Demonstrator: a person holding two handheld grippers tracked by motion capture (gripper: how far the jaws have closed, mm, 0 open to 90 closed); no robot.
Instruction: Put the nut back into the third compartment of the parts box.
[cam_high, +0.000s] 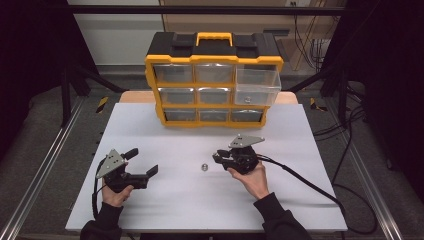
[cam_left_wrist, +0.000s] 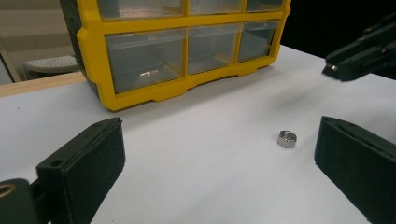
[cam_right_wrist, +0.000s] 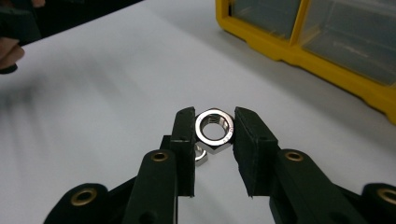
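A shiny steel hex nut (cam_right_wrist: 215, 129) sits clamped flat-to-flat between two black pads at the centre of the right gripper view, threaded bore facing the camera. A second, like nut (cam_high: 204, 167) lies flat on the white table at mid-frame of the high view.

Lighting the white table (cam_high: 200, 200) evenly from above, leaving the room around it sinking into near black. Casting only soft, short shadows under the yellow organizer (cam_high: 214, 80) and beside the small nut (cam_left_wrist: 286, 138). Glinting faintly off the clear drawers. Blurring the far left of the right gripper view with streaks; softening the near jaws in the left gripper view. Staying slightly grainy overall.
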